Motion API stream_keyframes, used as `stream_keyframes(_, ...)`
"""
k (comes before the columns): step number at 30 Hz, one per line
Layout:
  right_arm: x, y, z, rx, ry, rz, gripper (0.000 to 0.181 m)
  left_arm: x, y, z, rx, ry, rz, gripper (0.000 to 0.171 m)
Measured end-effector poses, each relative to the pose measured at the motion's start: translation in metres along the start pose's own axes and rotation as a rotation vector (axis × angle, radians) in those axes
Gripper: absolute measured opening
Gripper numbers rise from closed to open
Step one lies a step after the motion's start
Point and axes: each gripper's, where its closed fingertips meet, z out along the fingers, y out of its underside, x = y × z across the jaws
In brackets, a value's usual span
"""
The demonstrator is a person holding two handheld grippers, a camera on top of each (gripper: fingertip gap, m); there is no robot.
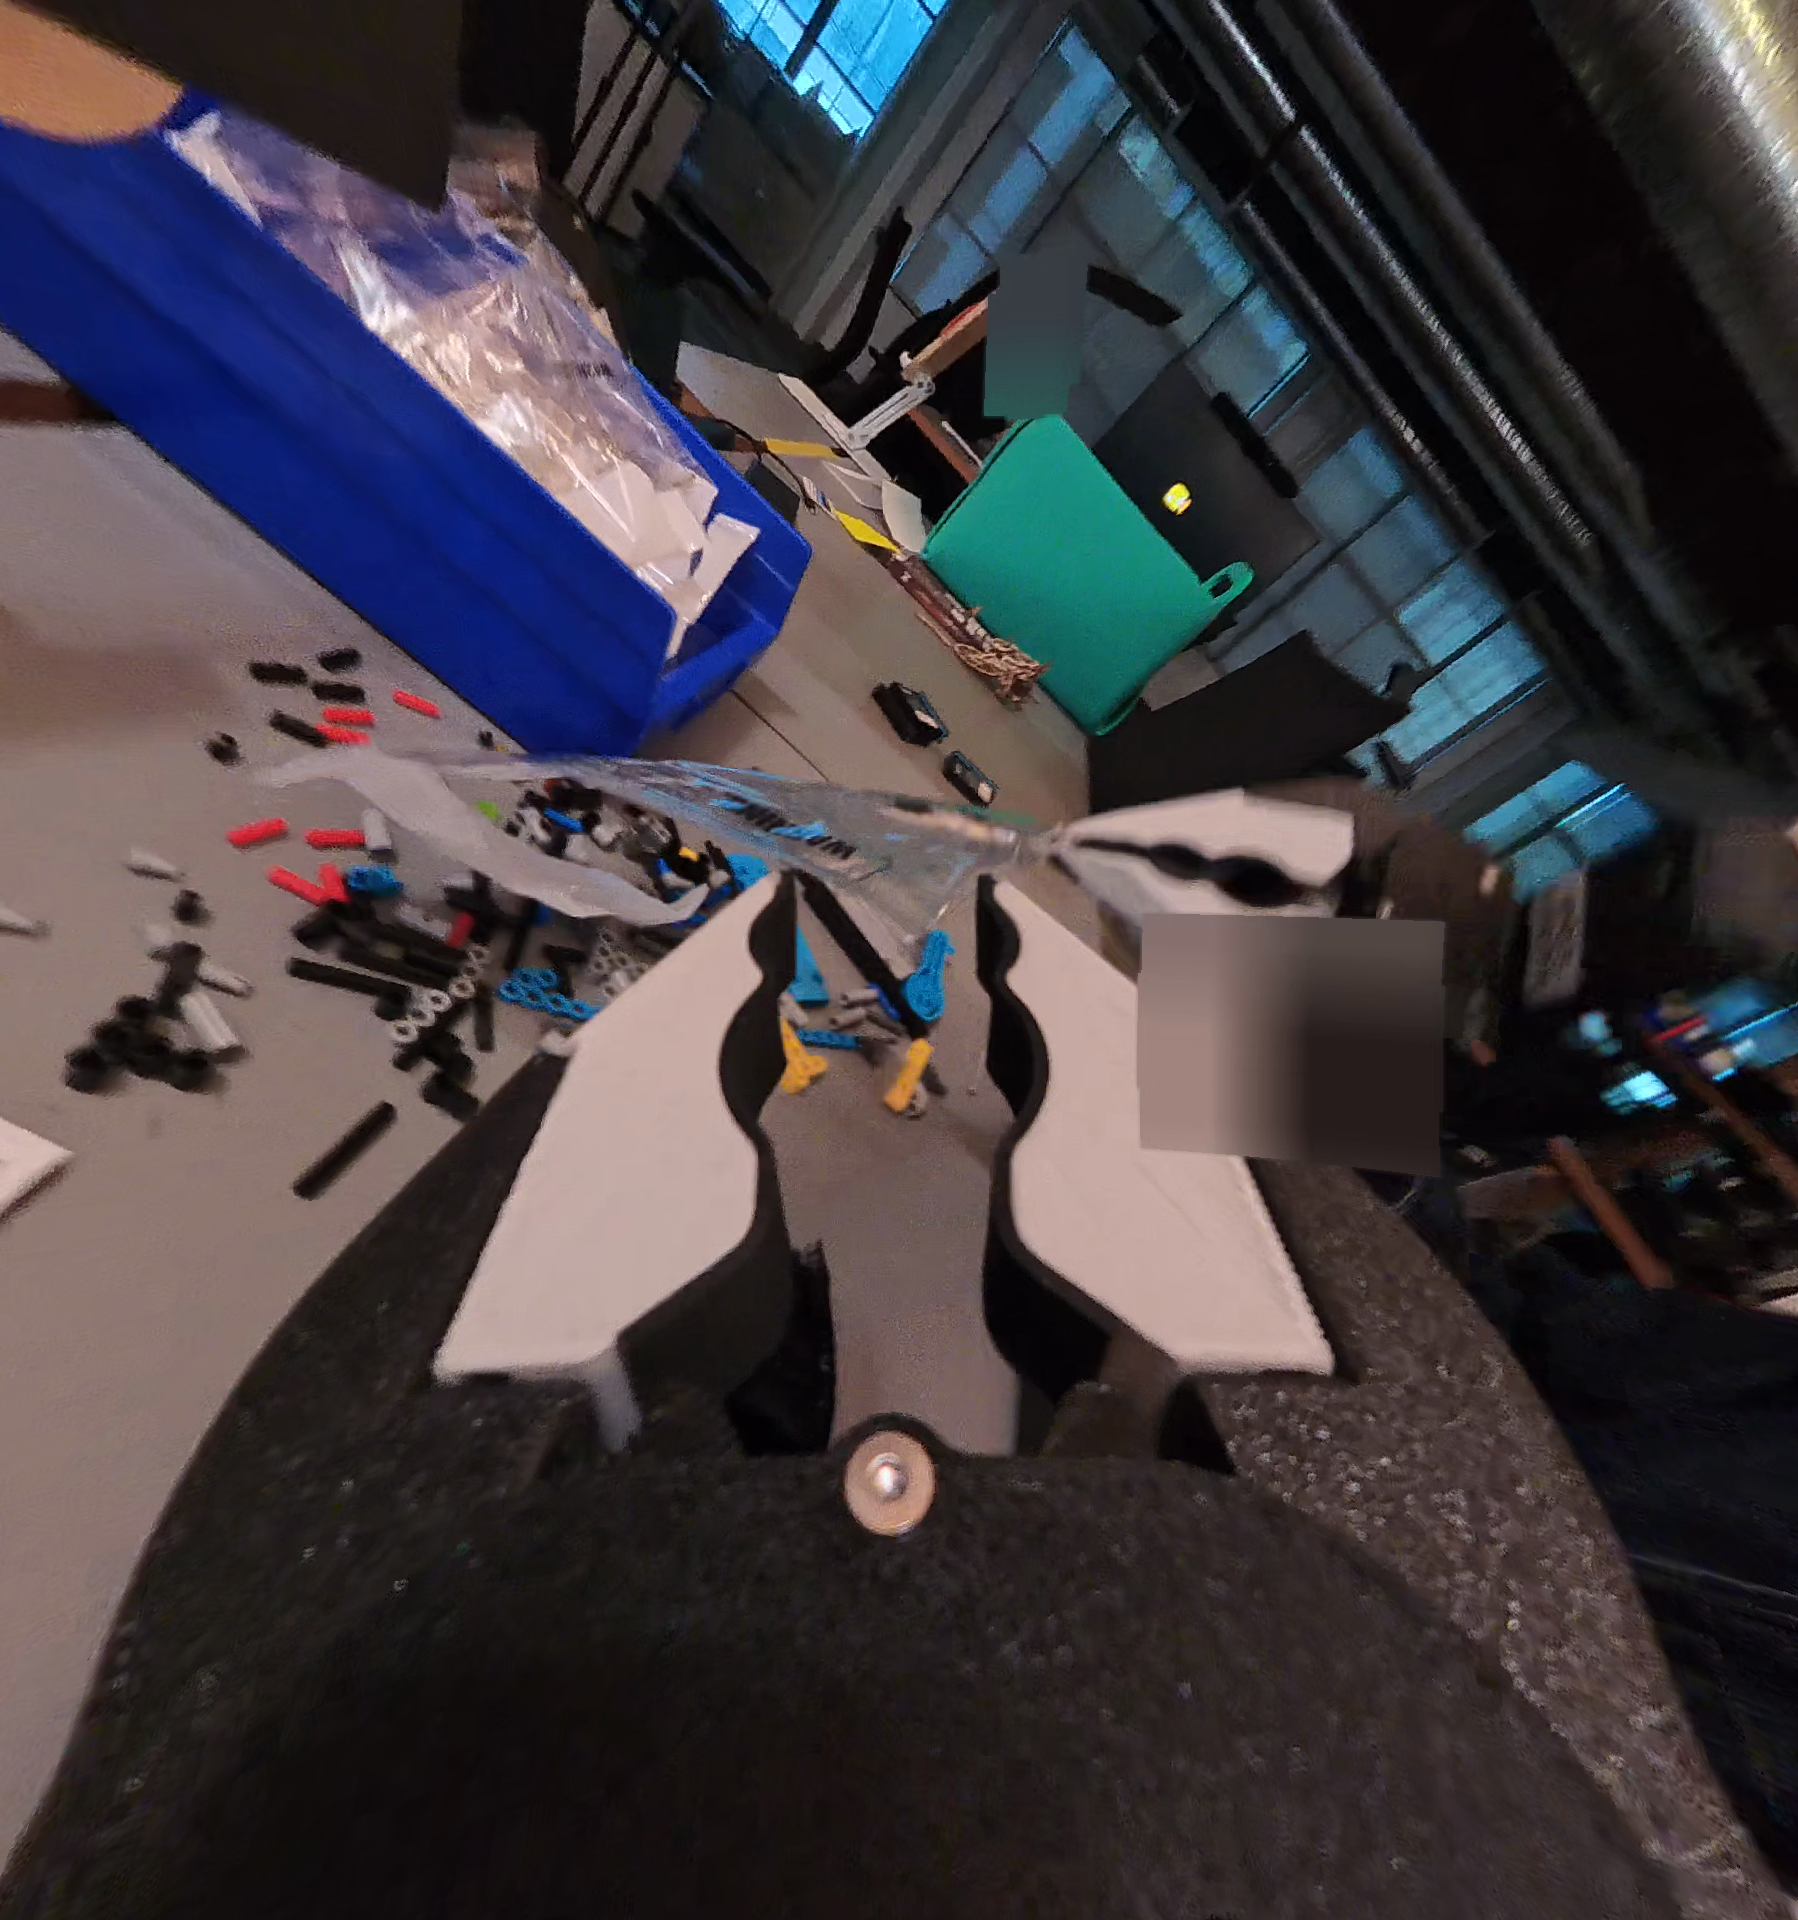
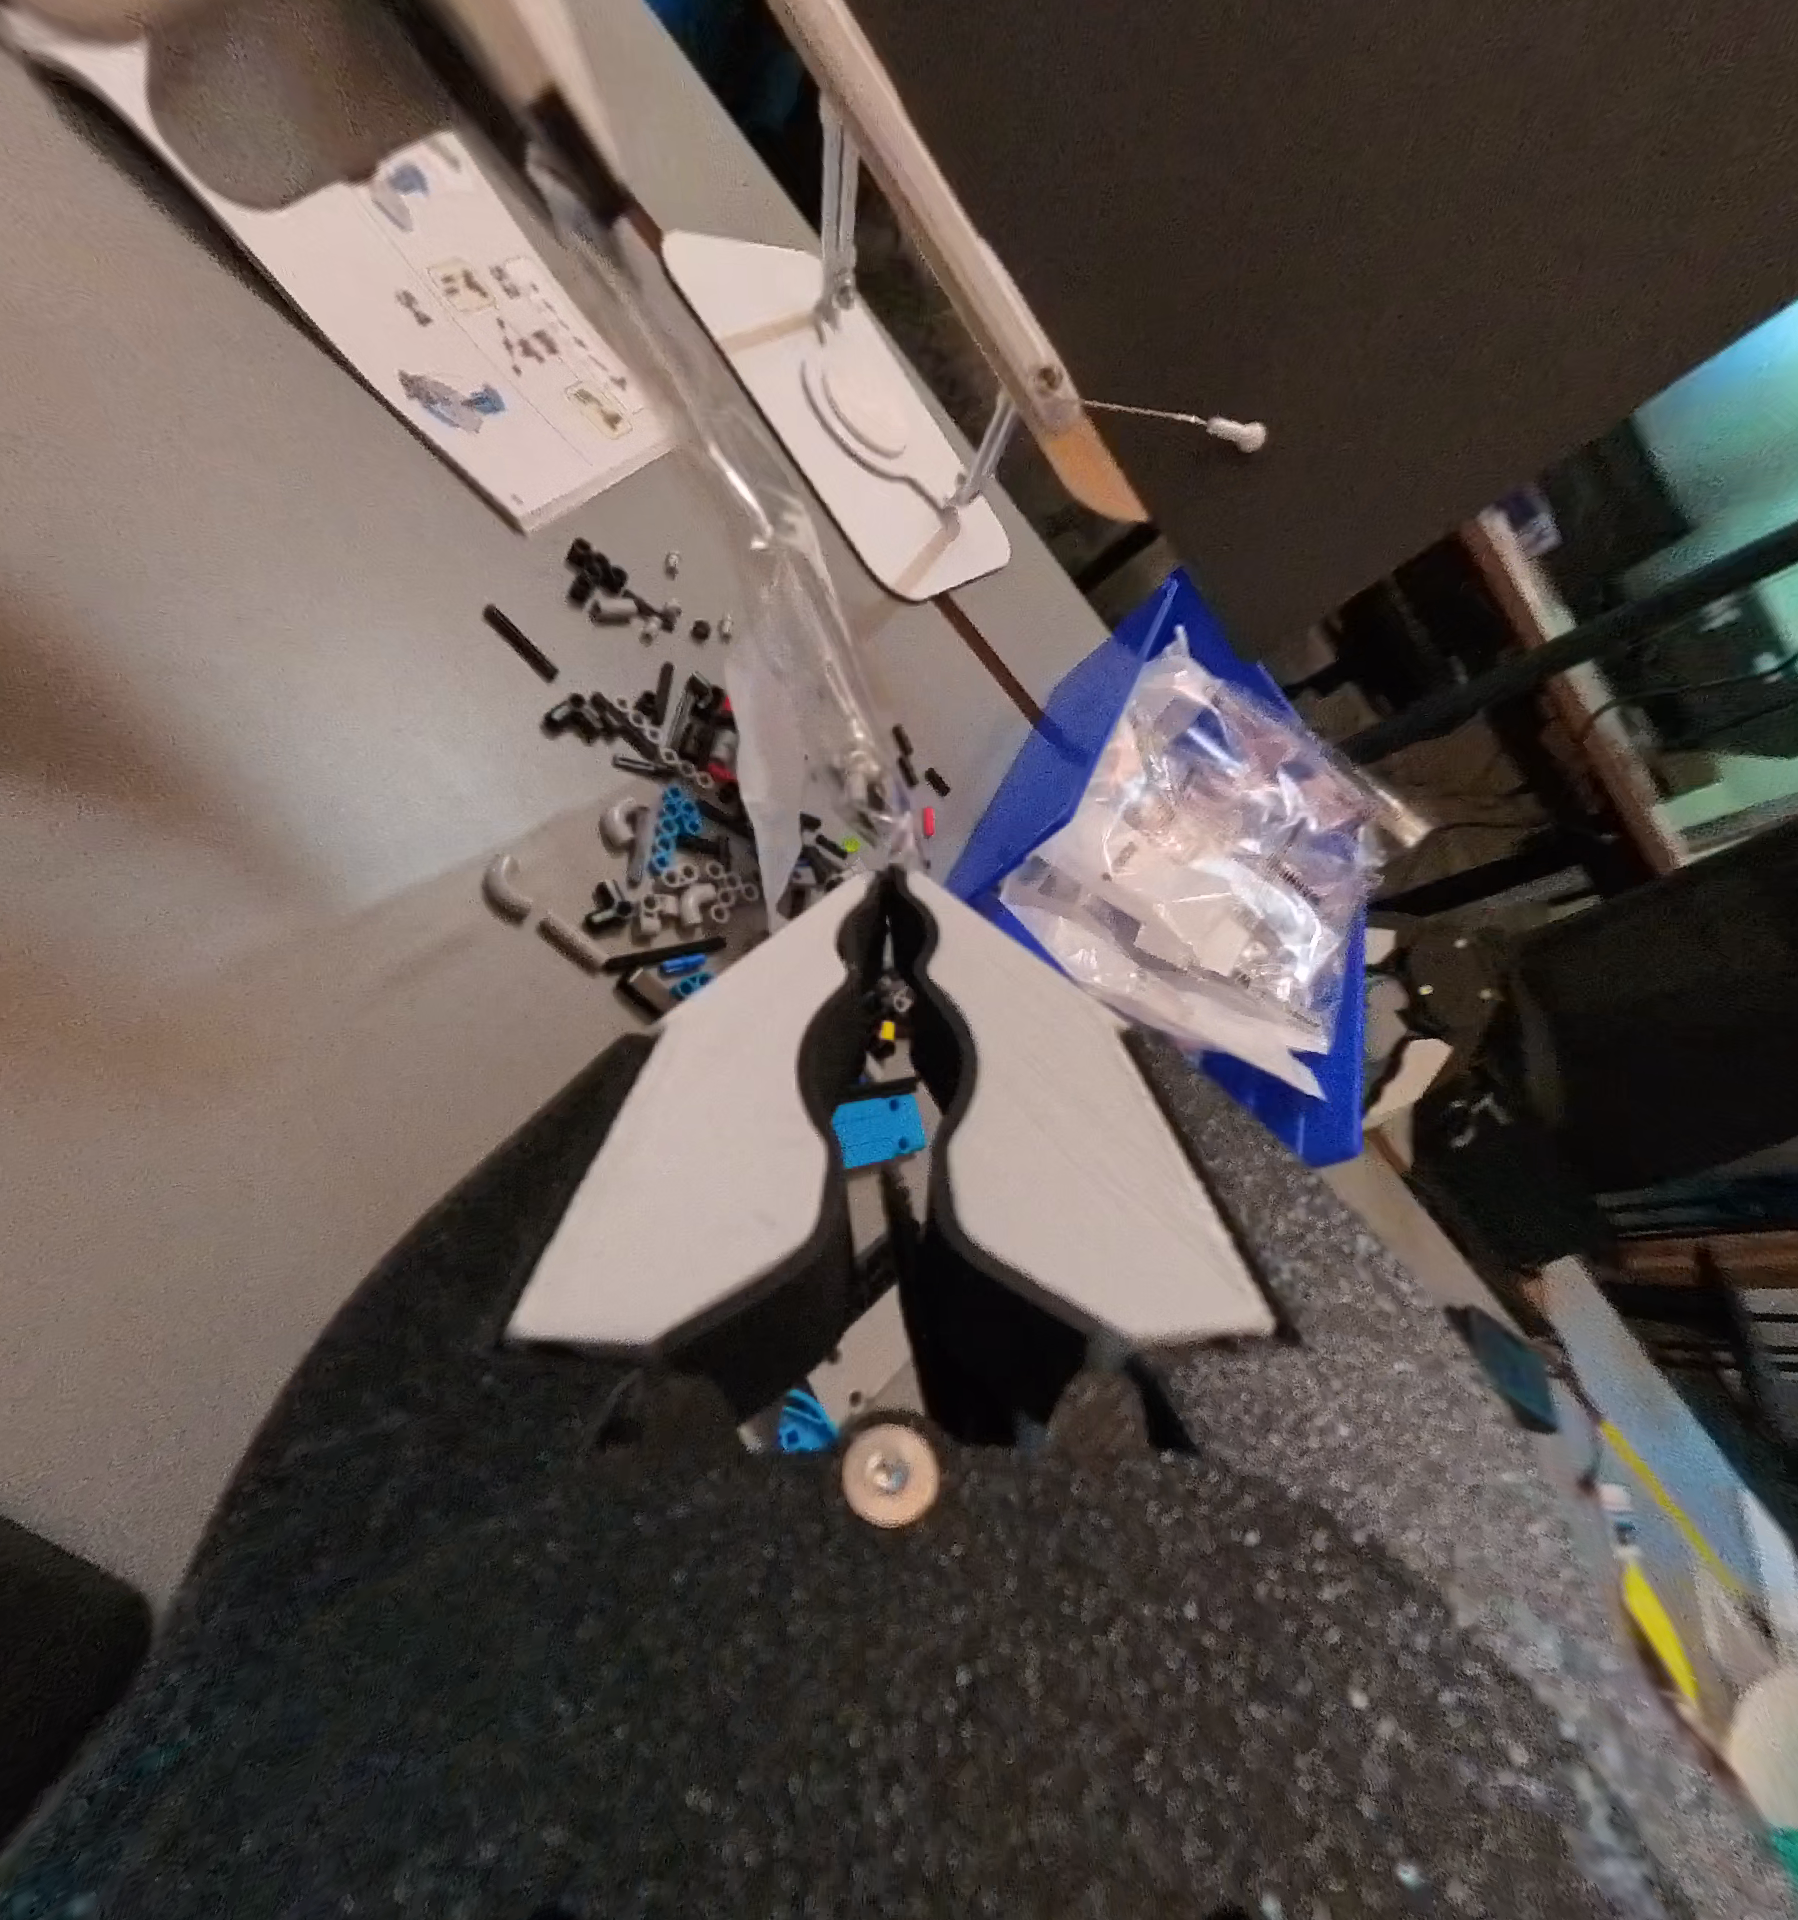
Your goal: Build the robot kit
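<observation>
Left gripper [image 1: 887, 883] stands with its jaws parted and nothing between them; its tips hang above the scattered building pieces [image 1: 479, 935] on the grey tabletop [image 1: 95, 1351]. Right gripper [image 2: 890, 878] is closed at the tips, pinching one end of a clear plastic bag [image 2: 770, 582]. In the left wrist view the right gripper [image 1: 1056, 844] enters from the right, and the bag [image 1: 729, 821] stretches from its tips out over the pile, drawn taut and lifted off the surface.

Hidden or unclear: both views are motion-blurred. Whether any pieces are inside the bag cannot be made out; it appears slack and largely empty at its far end, though the blur makes this uncertain. The right gripper's own fingers cover part of the pile; only a blue block [image 2: 877, 1127] and a few small bits show through the gap behind the closed tips. The far end of the bag runs out of sight behind a blurred shape at the top of the right wrist view.

Surroundings: a blue bin [image 1: 355, 468] sits toward the far edge of the tabletop, just beyond the pile, holding more clear bags [image 2: 1217, 842] of parts. A printed instruction booklet [image 2: 490, 343] lies flat beyond the pile in the right wrist view, cut off at the top. A white lamp base [image 2: 843, 416] sits at the tabletop's edge beside it.
</observation>
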Motion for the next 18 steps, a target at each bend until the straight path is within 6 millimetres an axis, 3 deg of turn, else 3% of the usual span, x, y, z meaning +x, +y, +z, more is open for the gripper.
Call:
stream_keyframes(4, 0.032, 0.002, -0.002, -0.051, -0.157, 0.055, 0.0, -0.005, -0.004, 0.003, -0.029, -0.097, 0.246, 0.039)
stream_keyframes(6, 0.036, 0.005, -0.003, -0.097, -0.273, 0.092, 0.0, -0.006, -0.016, 0.006, -0.032, -0.173, 0.433, 0.05)
stream_keyframes(9, 0.045, 0.004, -0.005, -0.093, -0.382, 0.144, 0.0, 0.004, -0.027, 0.02, -0.091, -0.179, 0.694, 0.051)
stream_keyframes(11, 0.052, -0.003, -0.009, -0.057, -0.458, 0.213, 0.0, 0.008, -0.028, 0.033, -0.161, -0.146, 0.766, 0.05)
stream_keyframes(12, 0.057, -0.006, -0.011, -0.035, -0.484, 0.24, 0.0, 0.011, -0.029, 0.039, -0.182, -0.124, 0.786, 0.045)
stream_keyframes(14, 0.065, -0.014, -0.019, 0.021, -0.543, 0.282, 0.0, 0.019, -0.035, 0.048, -0.206, -0.066, 0.83, 0.004)
stream_keyframes(18, 0.076, -0.028, -0.032, 0.097, -0.62, 0.321, 0.0, 0.047, -0.046, 0.058, -0.223, 0.103, 0.798, 0.0)
